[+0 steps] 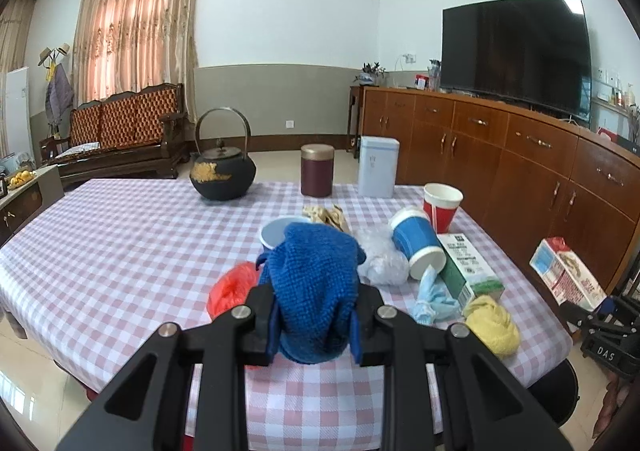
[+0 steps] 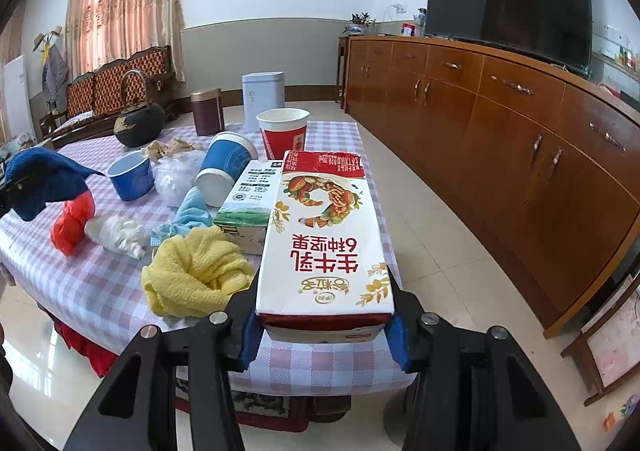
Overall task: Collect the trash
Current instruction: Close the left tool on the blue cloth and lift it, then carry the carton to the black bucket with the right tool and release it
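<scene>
My left gripper (image 1: 314, 321) is shut on a blue knitted cloth (image 1: 314, 275) and holds it above the checked table (image 1: 120, 251); the cloth also shows in the right wrist view (image 2: 40, 181). My right gripper (image 2: 324, 325) is shut on a red-and-white milk carton (image 2: 324, 235), held over the table's right edge; it also shows in the left wrist view (image 1: 566, 277). On the table lie a yellow cloth (image 2: 194, 271), a green-and-white carton (image 2: 250, 203), a tipped blue cup (image 2: 226, 167), a red cup (image 2: 282, 133), a red bag (image 2: 72, 221) and crumpled white paper (image 2: 116, 235).
A black teapot (image 1: 222, 171), a maroon tin (image 1: 317, 170) and a white tin (image 1: 378, 167) stand at the table's far side. A small blue cup (image 2: 132, 175), clear plastic (image 2: 176, 175) and a light blue mask (image 2: 192, 211) lie among the litter. A wooden cabinet (image 2: 500, 123) with a TV runs along the right.
</scene>
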The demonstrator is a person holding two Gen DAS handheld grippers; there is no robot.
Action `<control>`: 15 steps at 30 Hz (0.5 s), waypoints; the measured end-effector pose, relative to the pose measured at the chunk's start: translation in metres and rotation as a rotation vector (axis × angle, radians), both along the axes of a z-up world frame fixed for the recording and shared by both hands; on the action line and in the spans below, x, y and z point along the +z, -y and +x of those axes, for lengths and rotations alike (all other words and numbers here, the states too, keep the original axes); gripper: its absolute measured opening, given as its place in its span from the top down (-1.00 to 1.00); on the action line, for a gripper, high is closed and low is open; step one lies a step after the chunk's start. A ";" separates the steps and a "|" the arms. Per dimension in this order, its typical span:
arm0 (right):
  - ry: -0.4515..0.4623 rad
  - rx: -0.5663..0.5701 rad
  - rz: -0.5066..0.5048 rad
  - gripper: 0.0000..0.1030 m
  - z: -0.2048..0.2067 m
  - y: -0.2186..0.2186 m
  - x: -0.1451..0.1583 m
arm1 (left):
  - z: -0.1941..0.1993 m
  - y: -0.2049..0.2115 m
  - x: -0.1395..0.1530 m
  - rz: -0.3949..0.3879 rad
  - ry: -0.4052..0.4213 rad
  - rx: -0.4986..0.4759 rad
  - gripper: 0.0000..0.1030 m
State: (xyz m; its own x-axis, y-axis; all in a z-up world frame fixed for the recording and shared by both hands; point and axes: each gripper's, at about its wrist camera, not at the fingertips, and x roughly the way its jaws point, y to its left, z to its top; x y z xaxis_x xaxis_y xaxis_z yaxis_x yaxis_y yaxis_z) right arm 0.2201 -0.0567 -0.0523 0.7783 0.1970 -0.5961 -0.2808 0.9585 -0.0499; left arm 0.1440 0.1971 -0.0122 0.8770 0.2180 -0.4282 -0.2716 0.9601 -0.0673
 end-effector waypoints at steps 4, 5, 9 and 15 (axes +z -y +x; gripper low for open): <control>0.012 -0.013 -0.005 -0.03 0.001 0.004 0.003 | 0.000 -0.001 0.010 0.002 0.020 -0.008 0.47; 0.013 -0.018 -0.002 -0.03 0.000 0.007 0.003 | 0.001 0.002 0.010 -0.005 0.023 -0.021 0.47; 0.011 -0.053 0.003 -0.03 -0.002 0.024 0.004 | 0.001 0.025 0.007 -0.001 0.022 -0.069 0.47; 0.014 -0.097 -0.006 -0.03 -0.014 0.052 0.006 | 0.000 0.062 0.000 -0.011 0.011 -0.141 0.47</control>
State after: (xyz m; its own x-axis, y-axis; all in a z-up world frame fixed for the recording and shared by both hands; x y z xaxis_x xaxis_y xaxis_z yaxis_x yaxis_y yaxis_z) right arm 0.2061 -0.1085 -0.0458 0.8017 0.1168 -0.5863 -0.1859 0.9808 -0.0587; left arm 0.1440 0.1348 -0.0125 0.9033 0.0880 -0.4199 -0.1334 0.9878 -0.0799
